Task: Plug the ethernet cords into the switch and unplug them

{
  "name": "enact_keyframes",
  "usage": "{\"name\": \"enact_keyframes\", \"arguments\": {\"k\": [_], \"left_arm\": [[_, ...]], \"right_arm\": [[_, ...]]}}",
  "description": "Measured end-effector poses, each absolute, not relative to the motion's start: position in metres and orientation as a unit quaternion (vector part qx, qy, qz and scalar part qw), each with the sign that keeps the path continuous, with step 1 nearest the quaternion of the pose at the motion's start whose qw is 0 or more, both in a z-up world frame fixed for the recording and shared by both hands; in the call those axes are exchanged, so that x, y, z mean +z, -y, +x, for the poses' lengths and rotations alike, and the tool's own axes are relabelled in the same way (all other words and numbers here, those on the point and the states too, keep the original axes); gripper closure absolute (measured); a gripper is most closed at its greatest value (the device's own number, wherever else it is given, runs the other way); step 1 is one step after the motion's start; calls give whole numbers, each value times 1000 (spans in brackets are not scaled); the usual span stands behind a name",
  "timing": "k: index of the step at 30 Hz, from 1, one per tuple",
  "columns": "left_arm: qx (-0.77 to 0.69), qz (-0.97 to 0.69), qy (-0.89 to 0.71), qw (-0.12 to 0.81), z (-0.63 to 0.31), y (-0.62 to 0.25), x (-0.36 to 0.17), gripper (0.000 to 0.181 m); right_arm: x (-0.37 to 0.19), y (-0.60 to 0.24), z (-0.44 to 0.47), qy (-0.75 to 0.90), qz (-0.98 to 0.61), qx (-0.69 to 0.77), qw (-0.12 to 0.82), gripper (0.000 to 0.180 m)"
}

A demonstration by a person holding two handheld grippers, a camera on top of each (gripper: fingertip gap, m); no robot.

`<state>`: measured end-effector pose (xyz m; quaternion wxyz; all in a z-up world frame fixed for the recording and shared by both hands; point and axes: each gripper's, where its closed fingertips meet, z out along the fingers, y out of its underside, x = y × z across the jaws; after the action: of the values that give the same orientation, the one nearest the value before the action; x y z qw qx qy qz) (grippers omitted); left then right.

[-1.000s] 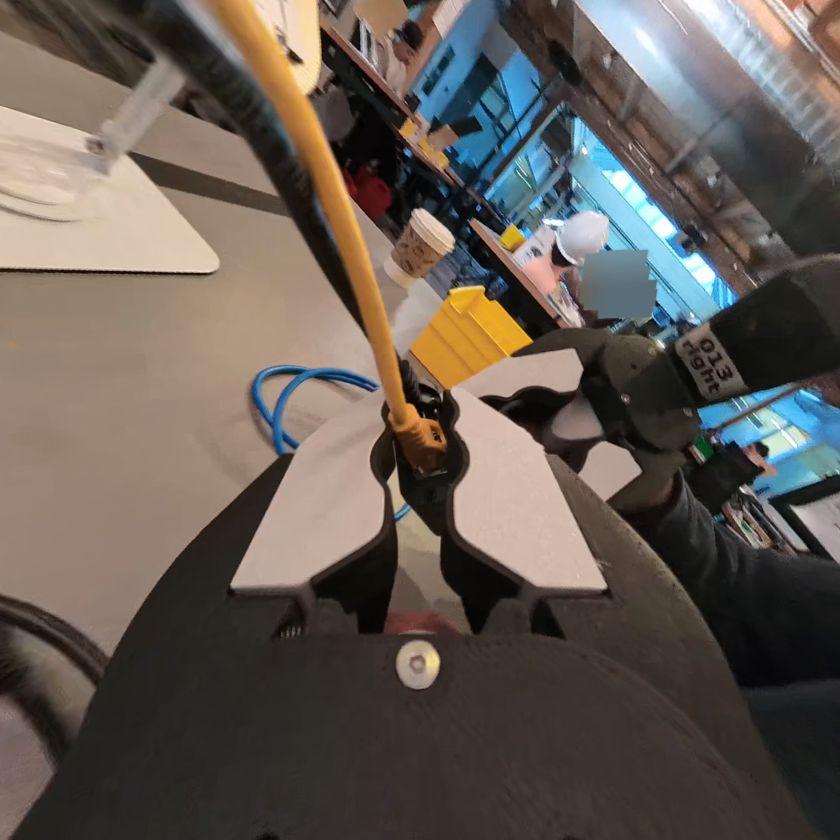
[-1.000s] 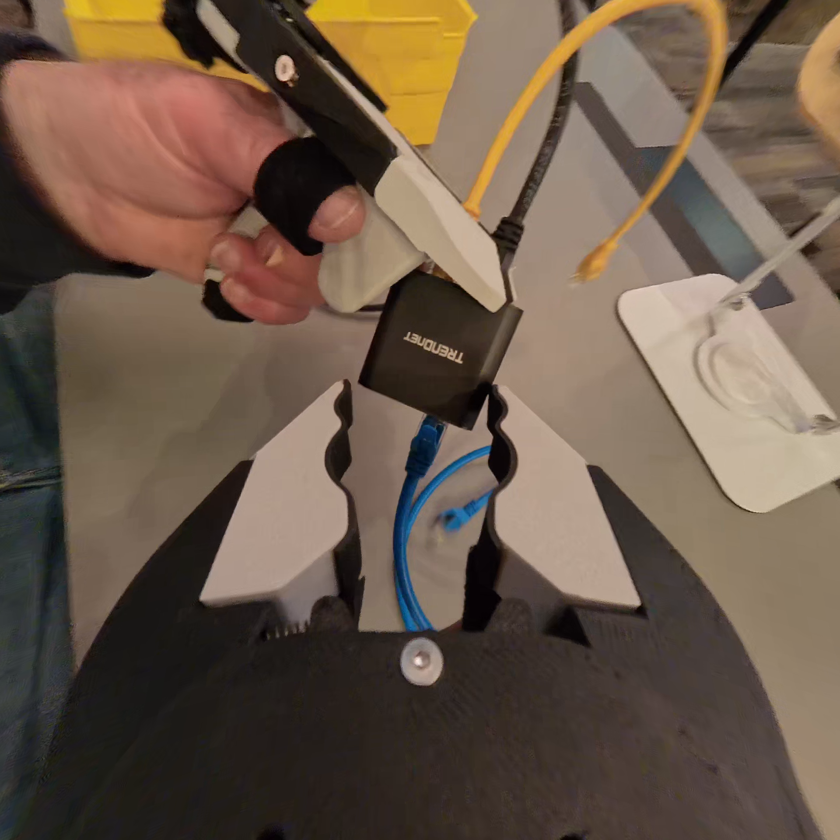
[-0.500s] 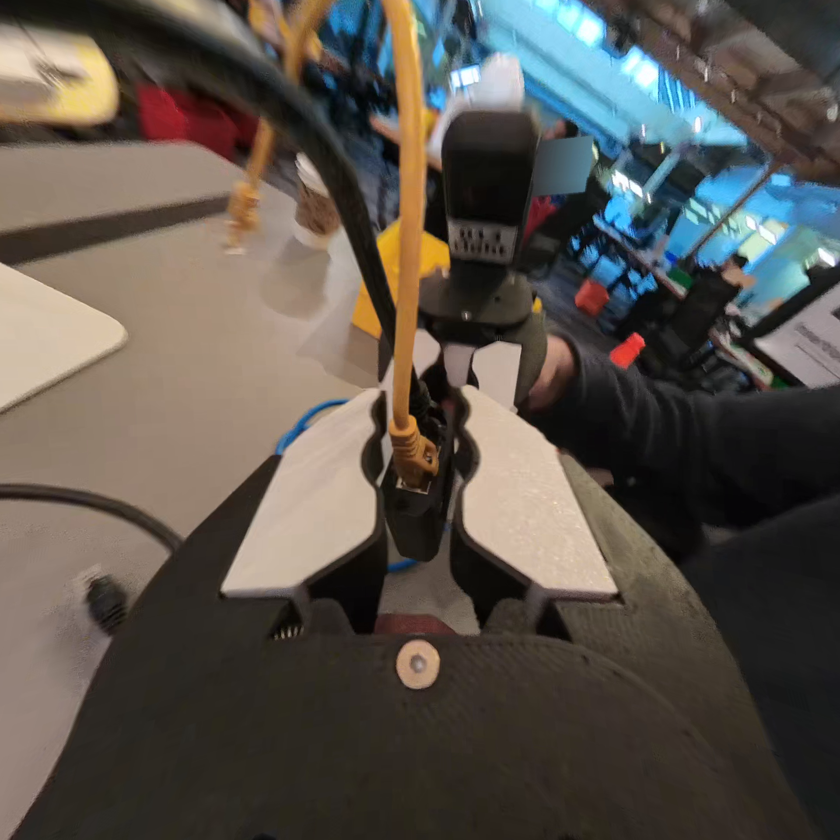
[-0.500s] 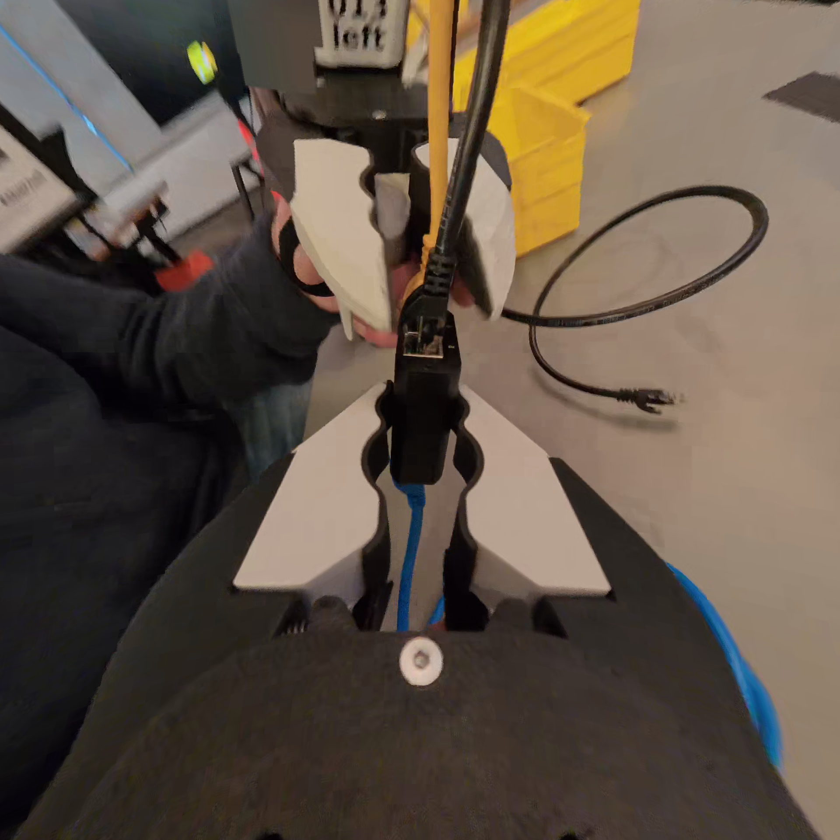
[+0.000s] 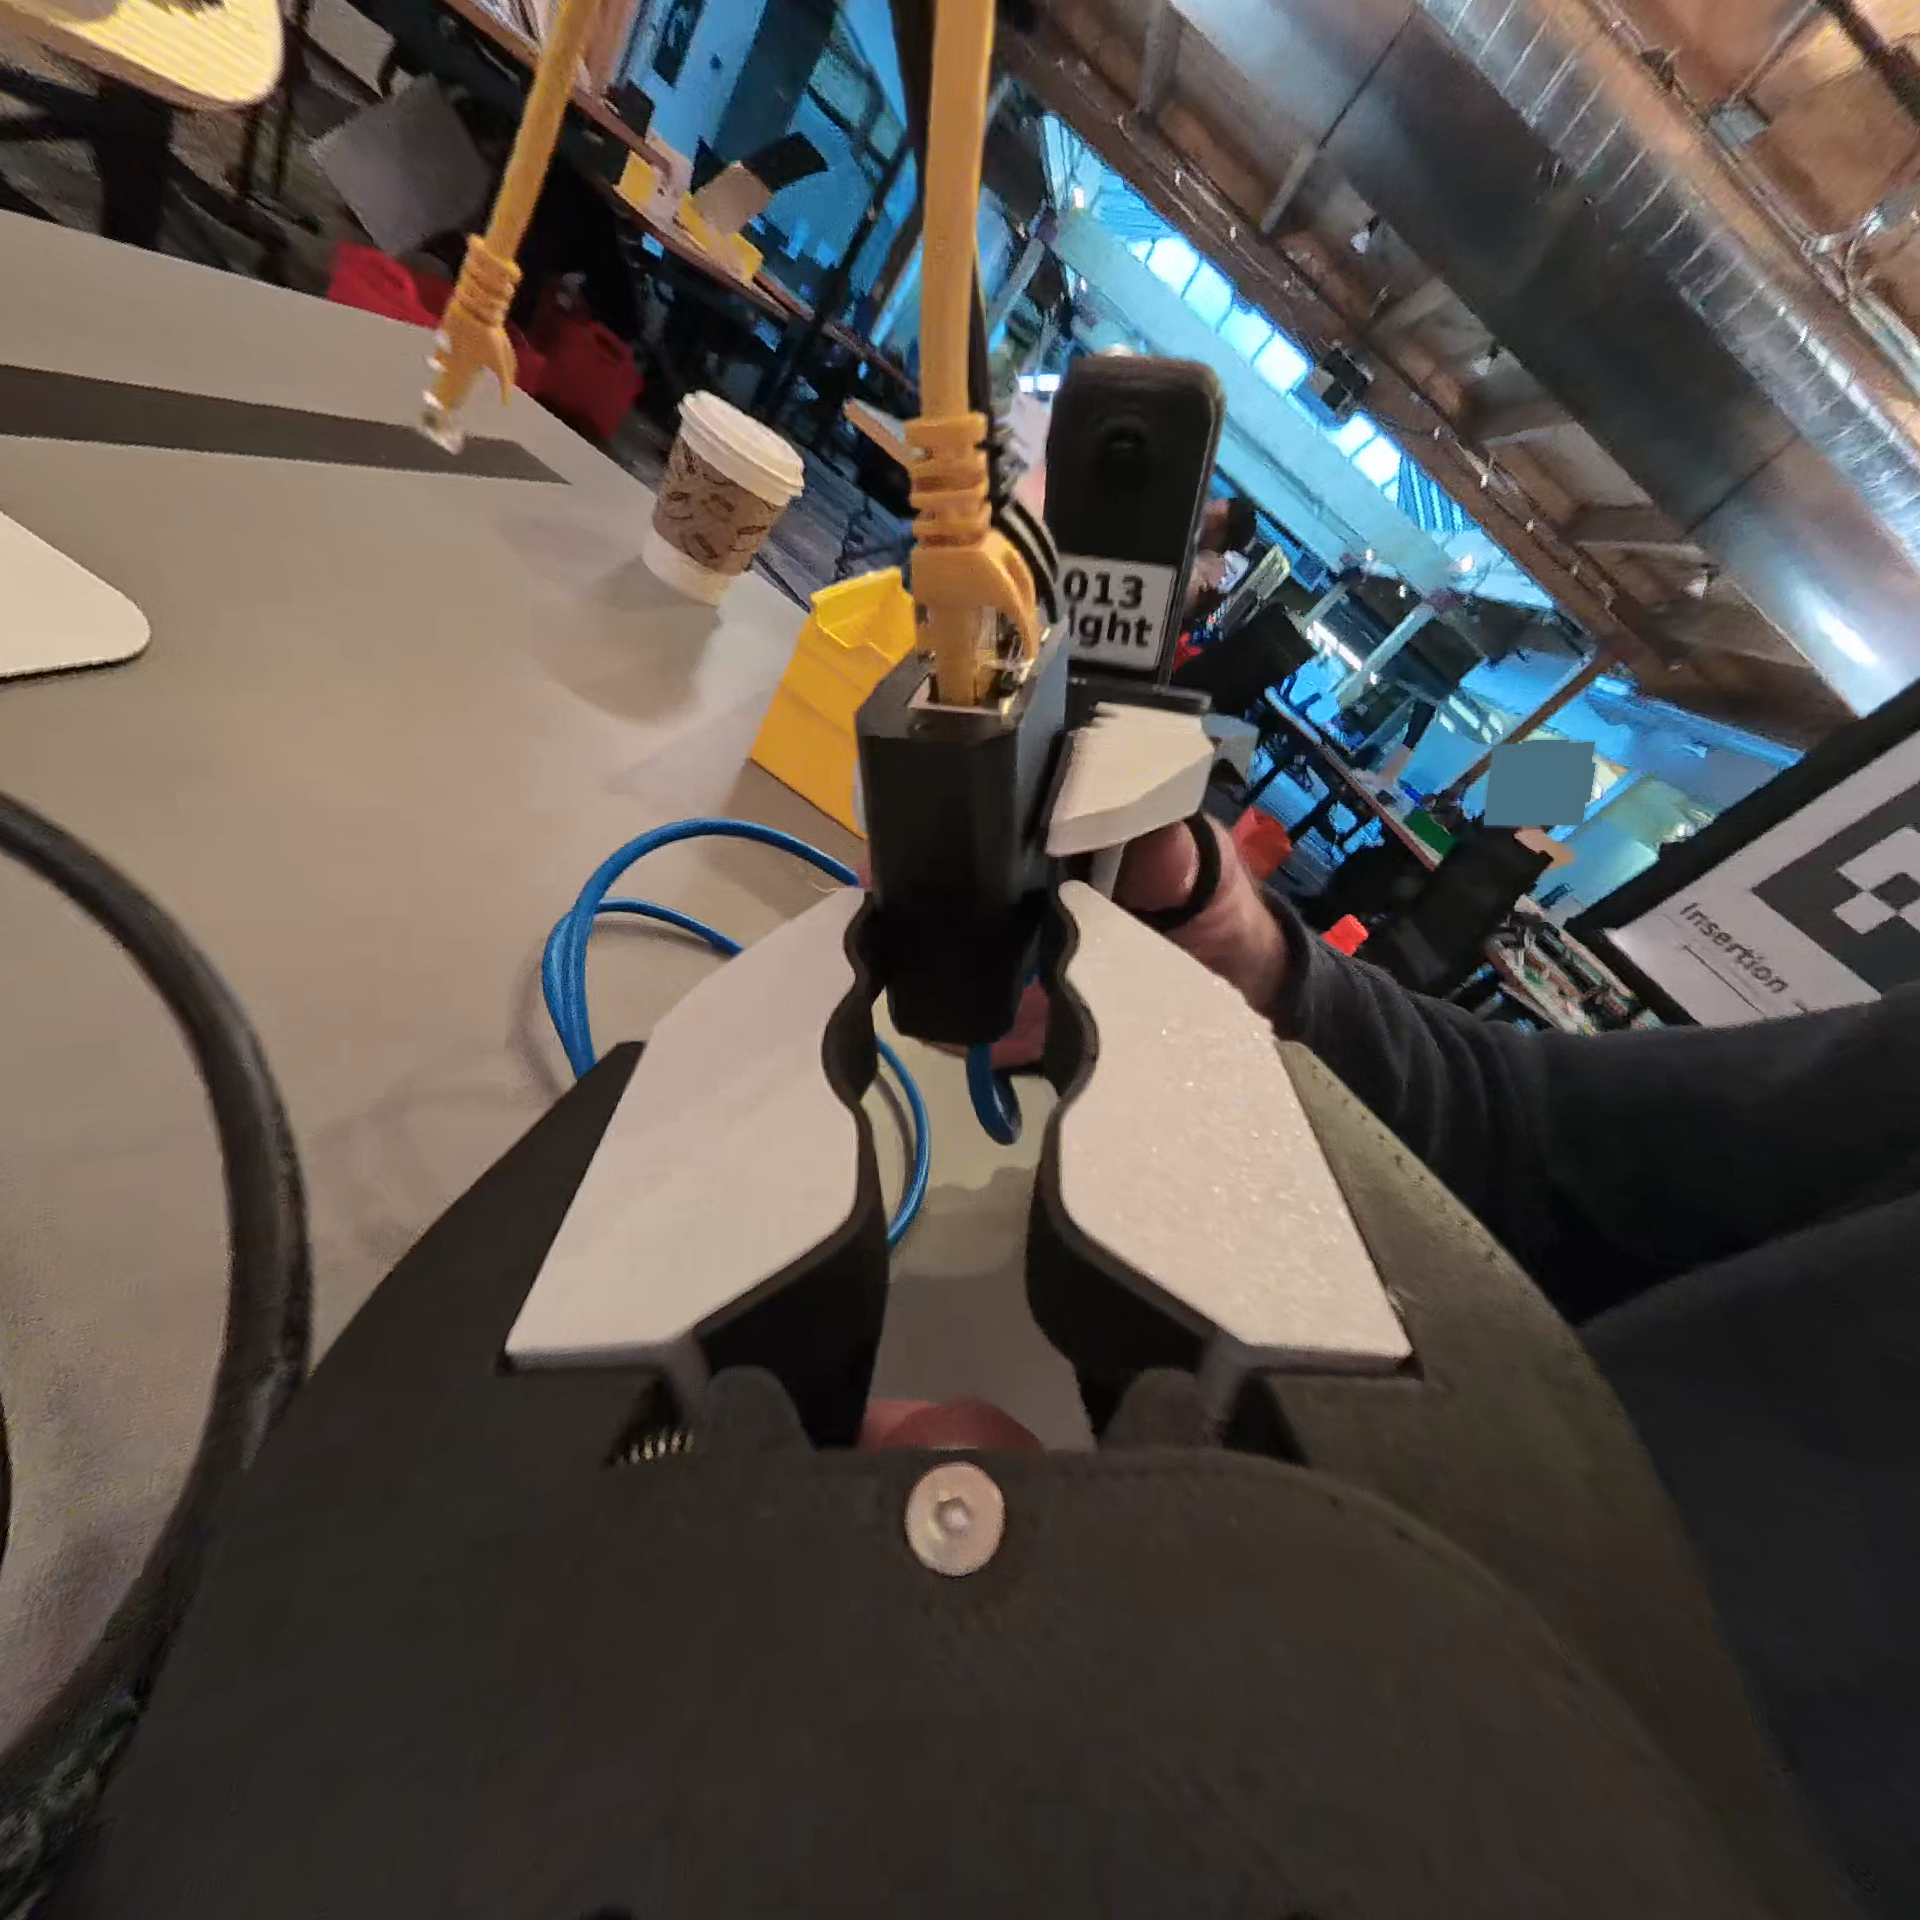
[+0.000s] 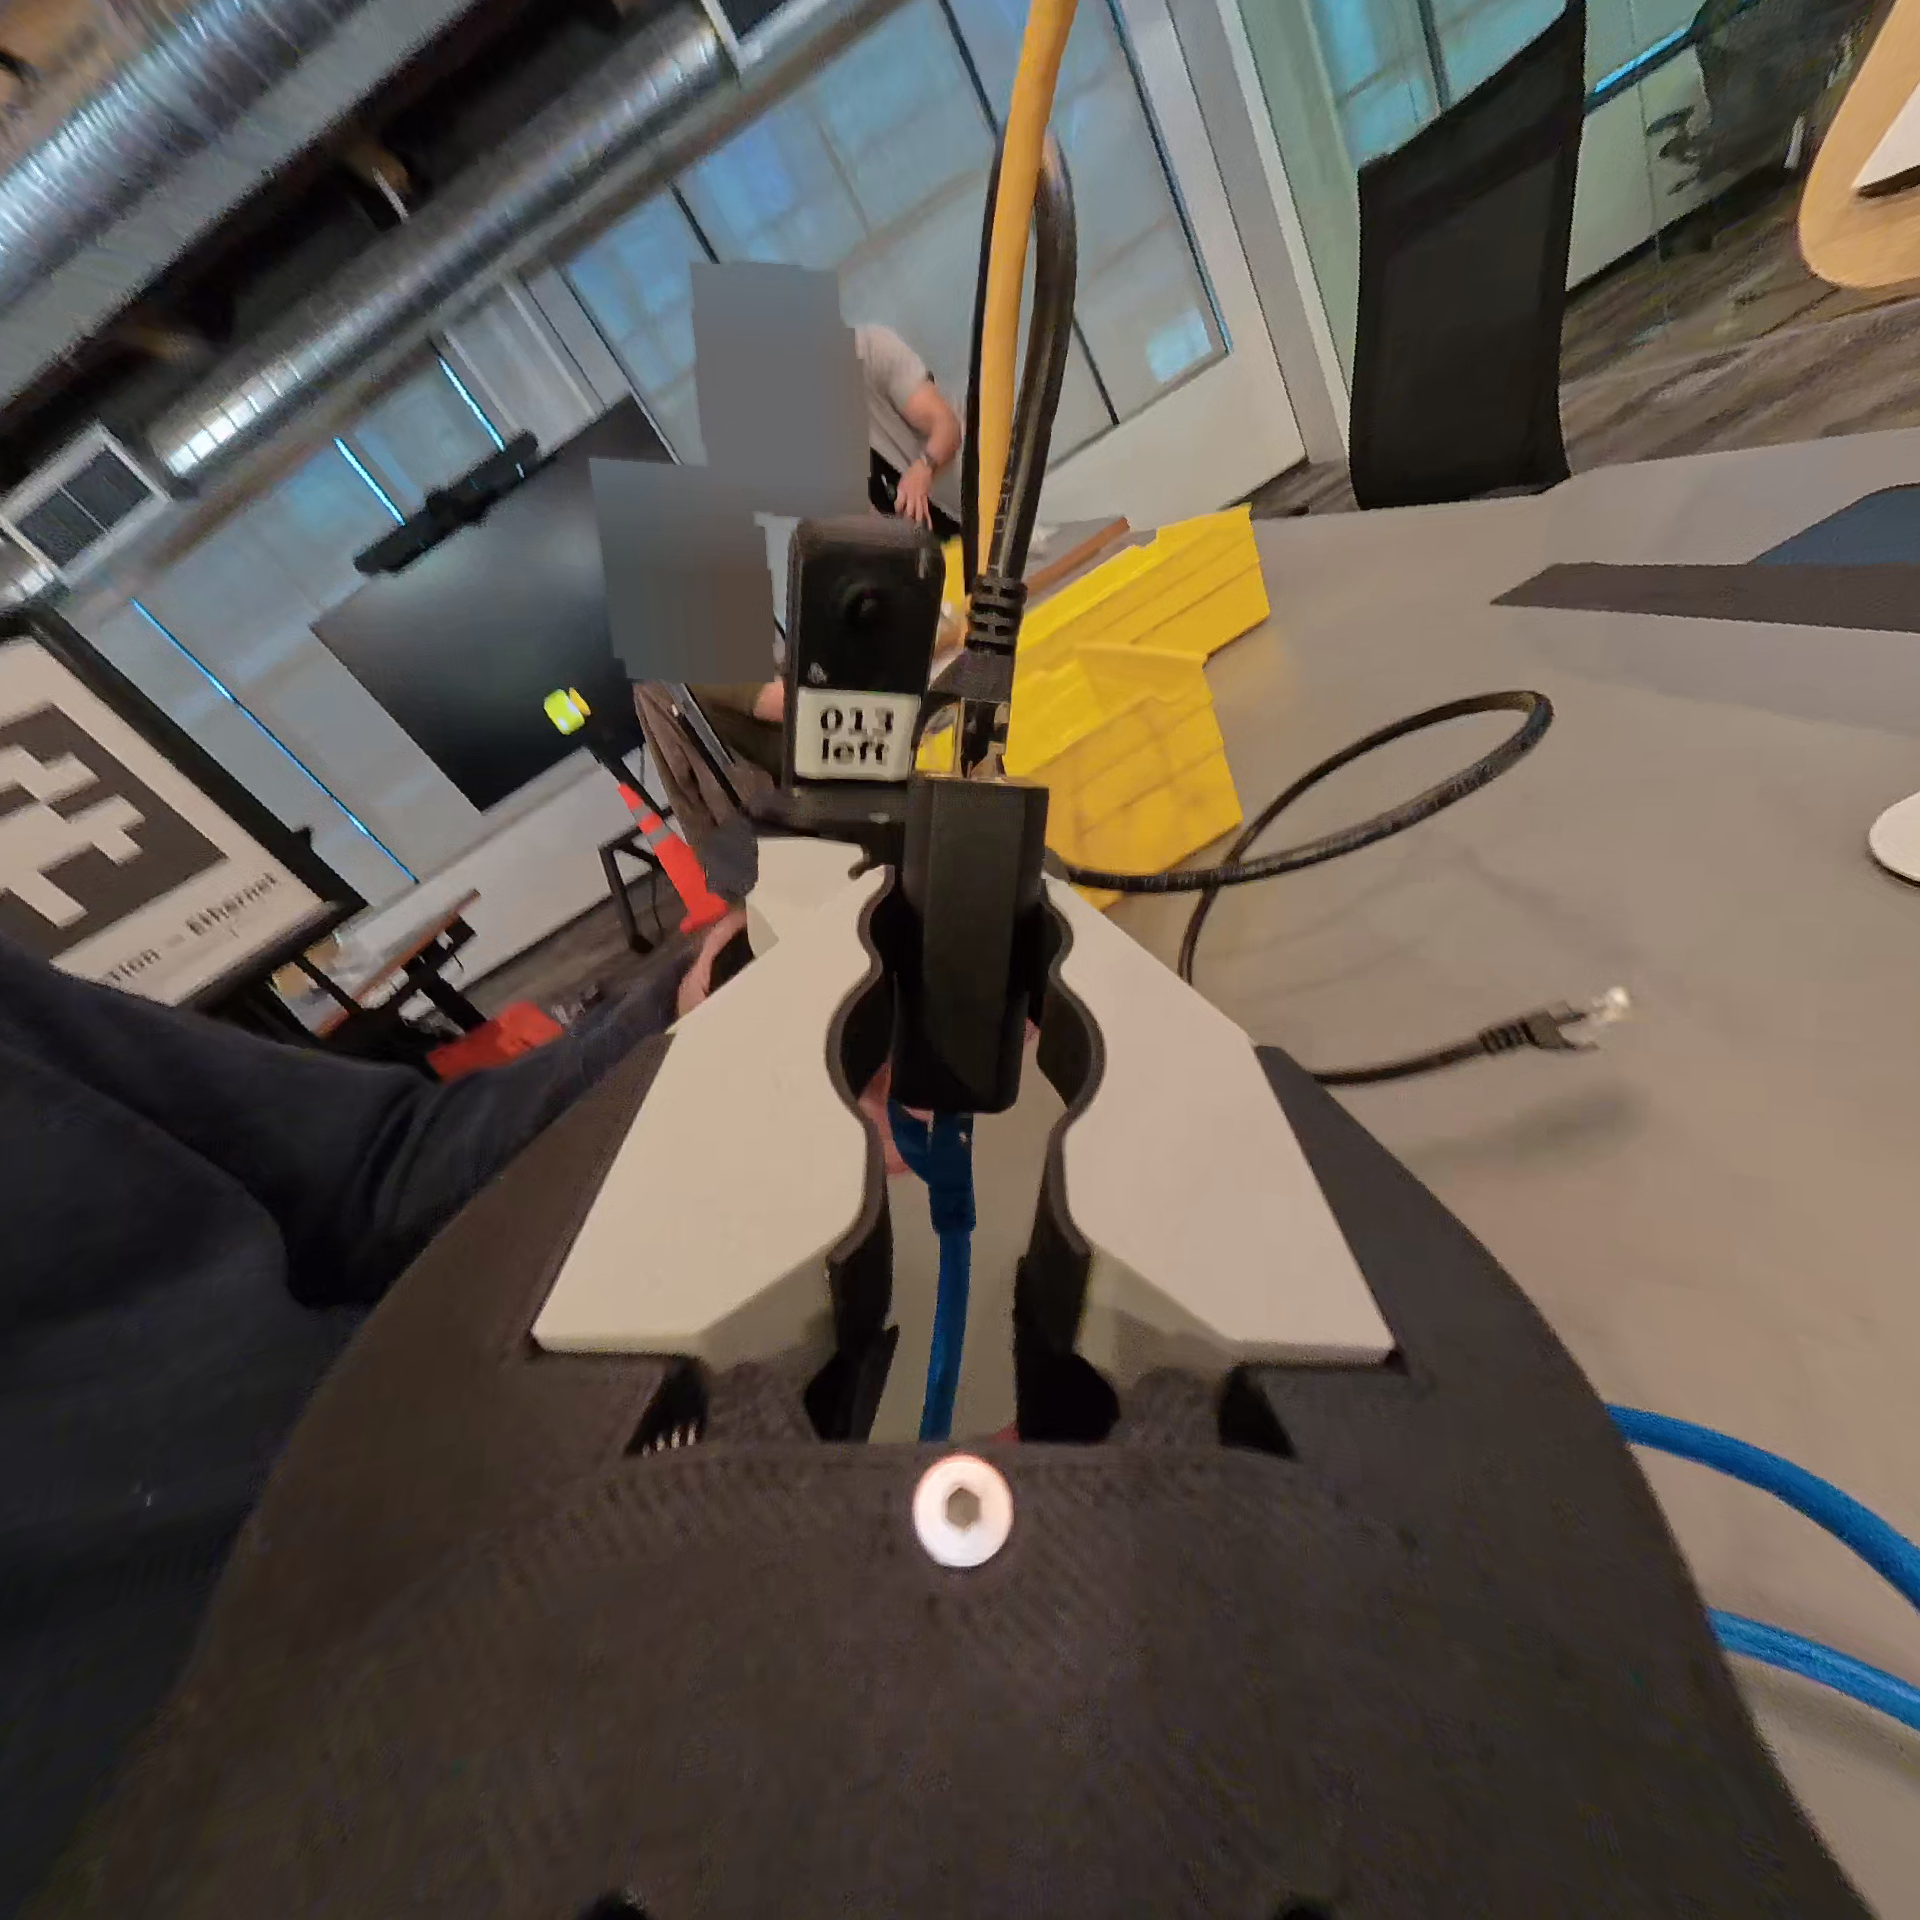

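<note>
The black switch [image 5: 951,862] stands upright above the grey table [image 5: 364,779], held between both grippers, which face each other. My left gripper [image 5: 956,914] is shut on its lower end. My right gripper [image 6: 966,935] is shut on its sides; one of its fingers [image 5: 1127,790] shows behind the switch. A yellow cord [image 5: 961,582] and a black cord [image 6: 992,644] are plugged into the top. A blue cord [image 6: 945,1247] is plugged into the bottom. The yellow cord's free plug [image 5: 468,343] hangs in the air. The black cord's free plug [image 6: 1548,1023] lies on the table.
A paper coffee cup [image 5: 722,509] and yellow bins [image 6: 1132,717] stand at the table's far edge. A blue cord coil [image 5: 623,935] lies under the switch. A black cable loop [image 5: 260,1091] and a white mat [image 5: 52,623] lie left. People are in the background. My left and right fingertips are right by each other.
My right gripper came in open from the opposite side and shut on the switch. The switch turned from flat to upright. My left gripper kept its hold throughout.
</note>
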<state>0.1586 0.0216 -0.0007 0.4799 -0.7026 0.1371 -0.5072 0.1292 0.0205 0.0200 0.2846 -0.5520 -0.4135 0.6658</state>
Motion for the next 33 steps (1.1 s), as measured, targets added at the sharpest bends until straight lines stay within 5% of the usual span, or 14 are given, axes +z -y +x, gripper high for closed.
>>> {"name": "enact_keyframes", "arguments": {"k": [6,15,21,24,29,31,33], "left_arm": [[-470,-758,-216,397,156,-8,-14,157],[-442,-796,-261,321,140,-5,-20,157],[-468,-786,-264,306,154,-3,-15,157],[-468,-791,-261,295,158,-2,-20,157],[-464,-785,-233,337,153,-13,-11,155],[-424,-767,-218,430,140,-23,20,124],[-400,-732,-199,514,120,-20,61,118]], "right_arm": [[7,-21,142,540,-565,553,288,140],[21,-30,167,761,-402,77,503,106],[-25,-37,147,804,-333,-102,483,84],[-33,-51,139,786,-295,-171,516,112],[-34,-56,143,792,-342,-150,483,118],[-21,-58,146,782,-365,-121,491,119],[-3,-67,155,765,-385,-125,502,119]]}}
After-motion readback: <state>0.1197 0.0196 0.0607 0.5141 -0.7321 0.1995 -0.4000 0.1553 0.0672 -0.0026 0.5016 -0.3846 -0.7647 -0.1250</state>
